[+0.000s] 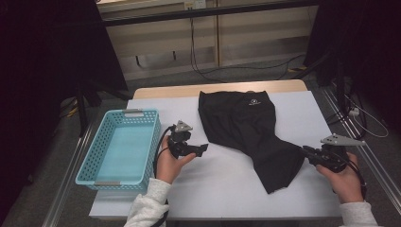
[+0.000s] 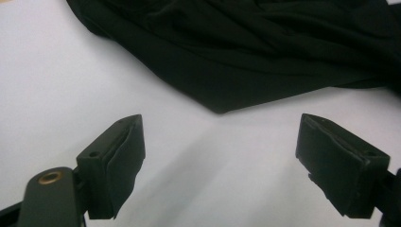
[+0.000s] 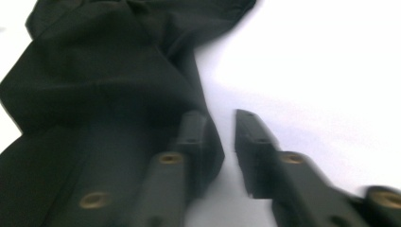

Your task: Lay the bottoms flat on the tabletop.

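Flat on the table, black garment (image 1: 246,127) just beyond left gripper's (image 2: 220,165) spread fingers, beside right gripper's (image 3: 226,142) slightly parted, empty fingers.

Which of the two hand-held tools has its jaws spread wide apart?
The left gripper, beside the blue basket; the right gripper shows just a narrow gap.

floor (image 1: 265,71): grey carpet, black cables | back wall (image 1: 161,42): beige panels | sides: dark curtains (image 1: 42,71)
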Action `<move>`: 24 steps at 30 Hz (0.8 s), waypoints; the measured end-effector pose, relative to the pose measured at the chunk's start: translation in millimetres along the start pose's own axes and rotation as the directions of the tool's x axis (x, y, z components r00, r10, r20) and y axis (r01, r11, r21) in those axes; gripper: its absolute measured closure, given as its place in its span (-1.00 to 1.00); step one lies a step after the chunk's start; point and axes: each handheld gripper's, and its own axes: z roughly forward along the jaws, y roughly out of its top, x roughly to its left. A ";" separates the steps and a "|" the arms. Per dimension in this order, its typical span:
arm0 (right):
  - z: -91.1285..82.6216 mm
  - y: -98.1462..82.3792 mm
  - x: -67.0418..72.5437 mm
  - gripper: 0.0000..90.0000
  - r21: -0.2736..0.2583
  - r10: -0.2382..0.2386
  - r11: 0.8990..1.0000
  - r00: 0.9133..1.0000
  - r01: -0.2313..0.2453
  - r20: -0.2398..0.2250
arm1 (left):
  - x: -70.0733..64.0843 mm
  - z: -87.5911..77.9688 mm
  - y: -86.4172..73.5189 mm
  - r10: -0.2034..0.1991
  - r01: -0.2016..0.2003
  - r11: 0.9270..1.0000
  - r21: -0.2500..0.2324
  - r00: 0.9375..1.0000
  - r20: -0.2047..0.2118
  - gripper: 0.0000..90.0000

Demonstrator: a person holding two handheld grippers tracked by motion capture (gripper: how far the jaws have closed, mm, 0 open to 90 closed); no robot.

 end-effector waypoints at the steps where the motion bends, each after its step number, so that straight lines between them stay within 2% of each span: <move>1: 0.3 1.0 1.2 0.59 -0.003 -0.004 1.000 1.000 0.004 -0.004 | 0.2 -0.1 0.4 0.005 -0.005 1.000 0.002 1.000 0.002 -0.64; 4: 2.1 8.2 15.0 0.41 -0.019 -0.041 0.999 0.999 0.040 -0.033 | -0.9 0.6 1.0 0.009 -0.009 1.000 0.004 1.000 0.004 -0.64; 8: 10.6 19.6 46.5 0.33 -0.025 -0.118 0.993 0.987 0.116 -0.106 | -1.5 1.1 0.4 0.015 -0.015 1.000 0.011 1.000 0.008 -0.64; 11: 22.1 21.8 74.1 0.29 -0.011 -0.184 0.983 0.969 0.185 -0.167 | -2.3 1.2 -0.2 0.012 -0.012 1.000 0.013 1.000 0.011 -0.64; 14: 35.7 20.7 101.1 0.28 -0.001 -0.241 0.969 0.942 0.248 -0.232 | -2.5 1.3 -0.5 0.013 -0.013 1.000 0.016 1.000 0.013 -0.64; 16: 44.9 17.9 117.0 0.29 0.015 -0.289 0.953 0.924 0.302 -0.251 | -3.0 1.5 -0.8 0.013 -0.013 1.000 0.011 1.000 0.014 -0.64; 18: 53.8 14.8 129.9 0.35 0.019 -0.312 0.944 0.909 0.330 -0.276 | -3.2 1.2 -0.6 0.013 -0.014 1.000 0.013 1.000 0.015 -0.64; 19: 56.0 14.2 133.2 0.37 0.031 -0.316 0.941 0.906 0.337 -0.281 | -3.2 1.1 -0.6 0.013 -0.013 1.000 0.011 1.000 0.015 -0.64; 21: 60.7 13.7 137.4 0.49 0.065 -0.314 0.937 0.911 0.342 -0.268 | -3.1 1.0 -0.6 0.012 -0.012 1.000 0.011 1.000 0.016 -0.64; 22: 62.2 13.5 135.8 0.51 0.092 -0.320 0.934 0.921 0.346 -0.223 | -3.1 0.9 -0.6 0.012 -0.012 1.000 0.011 1.000 0.015 -0.64; 23: 63.1 13.4 132.9 0.51 0.092 -0.322 0.934 0.927 0.344 -0.194 | -2.8 0.7 -0.5 0.018 -0.018 1.000 0.011 1.000 0.011 -0.64; 24: 64.0 13.0 126.9 0.50 0.093 -0.282 0.948 0.940 0.303 -0.194 | -2.7 0.8 -0.6 0.016 -0.016 1.000 0.011 1.000 0.013 -0.64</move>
